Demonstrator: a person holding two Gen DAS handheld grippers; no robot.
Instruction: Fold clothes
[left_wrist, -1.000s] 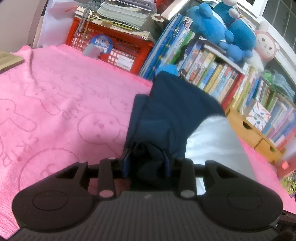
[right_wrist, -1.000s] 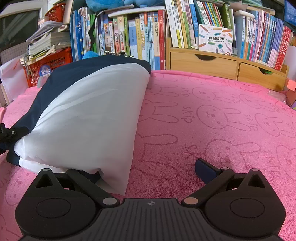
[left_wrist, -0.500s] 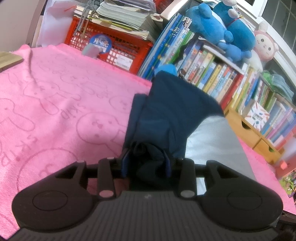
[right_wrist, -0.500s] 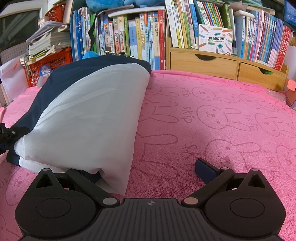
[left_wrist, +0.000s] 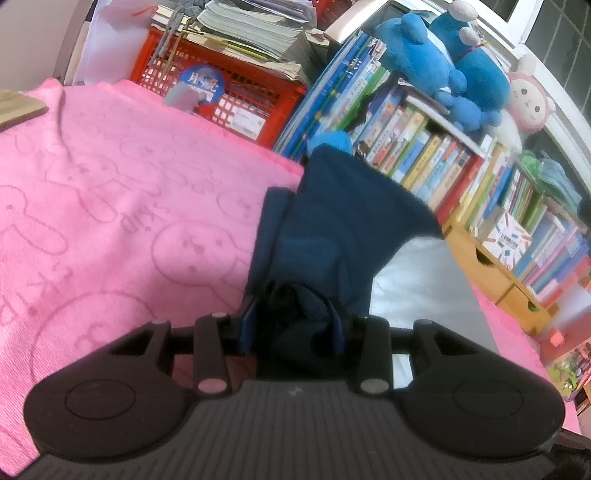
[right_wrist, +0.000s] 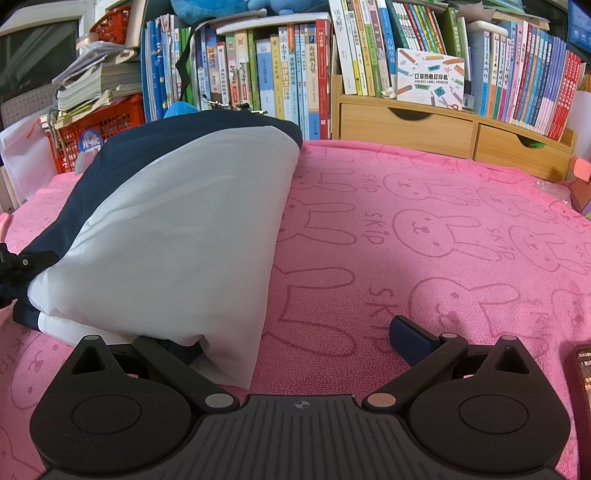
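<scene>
A folded garment, navy (left_wrist: 340, 229) outside with a white lining (right_wrist: 184, 236), lies on the pink bunny-print towel (right_wrist: 424, 229). My left gripper (left_wrist: 291, 317) is shut on a bunched navy edge at the garment's near end; its fingers also show at the far left of the right wrist view (right_wrist: 14, 262). My right gripper (right_wrist: 288, 336) is open wide at the garment's near white corner. That corner drapes over its left finger and hides it. The blue right fingertip (right_wrist: 406, 338) rests on bare towel, clear of the cloth.
Behind the towel stand a red crate (left_wrist: 229, 96) stacked with papers, rows of books (right_wrist: 258, 74), wooden drawers (right_wrist: 443, 129) and blue plush toys (left_wrist: 443, 62). A dark phone-like object (right_wrist: 581, 387) lies at the right edge. A wooden board (left_wrist: 18, 109) sits far left.
</scene>
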